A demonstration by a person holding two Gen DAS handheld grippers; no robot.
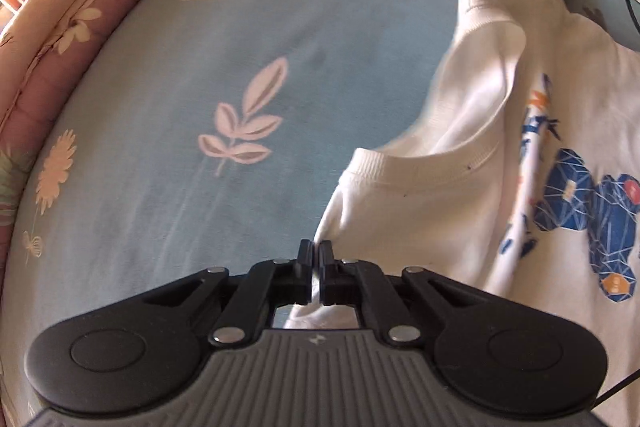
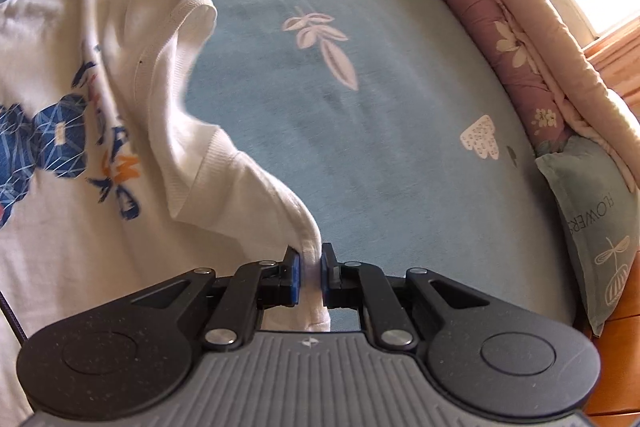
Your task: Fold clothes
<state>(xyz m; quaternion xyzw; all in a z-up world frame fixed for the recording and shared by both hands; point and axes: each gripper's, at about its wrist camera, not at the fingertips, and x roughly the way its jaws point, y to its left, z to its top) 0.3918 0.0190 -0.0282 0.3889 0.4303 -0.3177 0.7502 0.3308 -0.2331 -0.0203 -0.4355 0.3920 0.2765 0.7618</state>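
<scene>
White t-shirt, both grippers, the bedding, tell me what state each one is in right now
white t-shirt: print side up, pinched at two spots, partly lifted off the bed
left gripper: shut on the shirt
right gripper: shut on the shirt
blue floral sheet: spread flat
folded quilt: bunched along the bed's edge

Both wrist views skim low, facing each other — sharing the bedsheet (image 1: 200, 87).

We look down on a bed sheet (image 1: 160, 87) with a T-shirt (image 1: 460, 219) stretched above it between our left gripper (image 1: 315, 259) and right gripper (image 2: 311, 263), each pinching a shoulder edge. A quilt (image 2: 520, 39) and a pillow (image 2: 592, 227) lie along the bed's far edge.
</scene>
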